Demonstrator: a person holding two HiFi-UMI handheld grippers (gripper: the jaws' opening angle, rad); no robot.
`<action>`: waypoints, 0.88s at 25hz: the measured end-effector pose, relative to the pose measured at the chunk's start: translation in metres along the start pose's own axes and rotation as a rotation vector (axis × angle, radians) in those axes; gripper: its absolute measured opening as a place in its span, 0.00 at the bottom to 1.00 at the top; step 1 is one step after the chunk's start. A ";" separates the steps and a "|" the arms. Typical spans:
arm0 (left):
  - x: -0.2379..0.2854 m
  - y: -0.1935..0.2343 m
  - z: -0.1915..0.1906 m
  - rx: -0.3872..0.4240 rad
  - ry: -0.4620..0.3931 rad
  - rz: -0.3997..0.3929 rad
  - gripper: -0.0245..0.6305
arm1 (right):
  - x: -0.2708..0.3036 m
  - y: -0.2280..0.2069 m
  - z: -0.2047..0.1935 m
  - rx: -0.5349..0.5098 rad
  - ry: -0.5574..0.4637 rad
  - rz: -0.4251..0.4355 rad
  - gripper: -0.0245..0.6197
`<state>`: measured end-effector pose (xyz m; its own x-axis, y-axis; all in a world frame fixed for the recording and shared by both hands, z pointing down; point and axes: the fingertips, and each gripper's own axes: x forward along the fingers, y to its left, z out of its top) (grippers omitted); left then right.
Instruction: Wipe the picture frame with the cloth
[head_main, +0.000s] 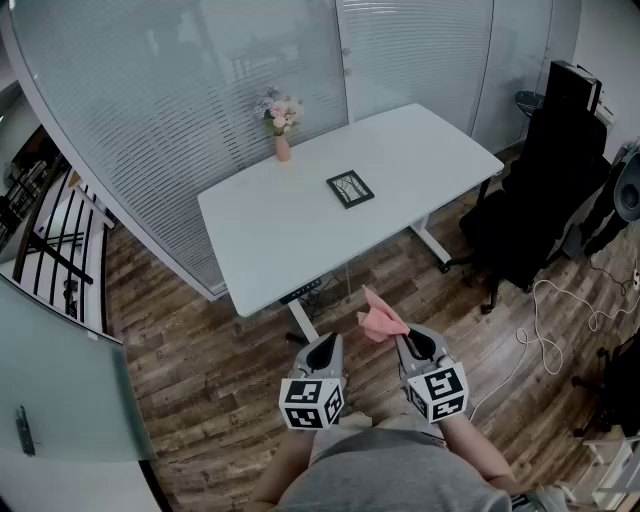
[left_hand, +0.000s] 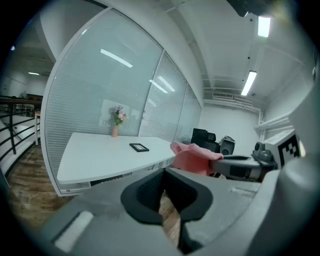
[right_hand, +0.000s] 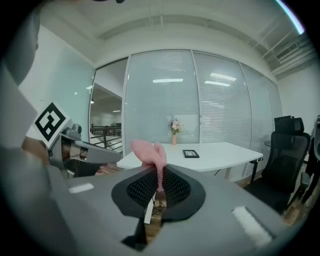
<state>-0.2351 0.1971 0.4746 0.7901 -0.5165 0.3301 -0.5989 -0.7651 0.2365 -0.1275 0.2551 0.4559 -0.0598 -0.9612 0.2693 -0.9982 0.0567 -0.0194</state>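
- My right claw (head_main: 412, 340) is clamped on a crumpled pink cloth (head_main: 380, 320). In the right gripper view the fabric (right_hand: 149, 151) sticks up from between the closed black pads.
- My left claw (head_main: 322, 345) is closed with nothing in it. Its own view shows the two pads pressed together (left_hand: 164, 187), with the pink cloth (left_hand: 192, 157) just off to the side.
- Both claws hang side by side over the brown wooden plank floor (head_main: 200, 370), short of the white rectangular surface (head_main: 300, 230).
- The small black-edged picture frame (head_main: 350, 188) lies flat near the middle of that surface, well apart from both claws and the cloth. It also shows in the left (left_hand: 139, 147) and right (right_hand: 190, 154) gripper views.
- A slim pink vase (head_main: 283, 150) stands upright near the far edge of the surface, by the frosted glass wall. It holds a small bunch of pale pink flowers (head_main: 280, 112).
- A black office chair (head_main: 540, 190) sits beyond the right end of the surface.
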 end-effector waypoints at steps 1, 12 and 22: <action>-0.002 0.000 0.001 0.015 -0.005 0.008 0.04 | -0.002 0.000 -0.001 -0.002 -0.001 -0.002 0.06; -0.007 -0.002 -0.009 0.040 0.000 -0.011 0.04 | -0.010 0.002 -0.007 -0.025 0.006 -0.031 0.06; -0.005 0.022 -0.001 0.045 -0.006 -0.022 0.04 | 0.011 0.014 0.000 0.020 -0.017 -0.019 0.06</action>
<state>-0.2526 0.1840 0.4792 0.8040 -0.5013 0.3198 -0.5749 -0.7928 0.2025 -0.1423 0.2452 0.4590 -0.0410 -0.9664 0.2538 -0.9989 0.0335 -0.0339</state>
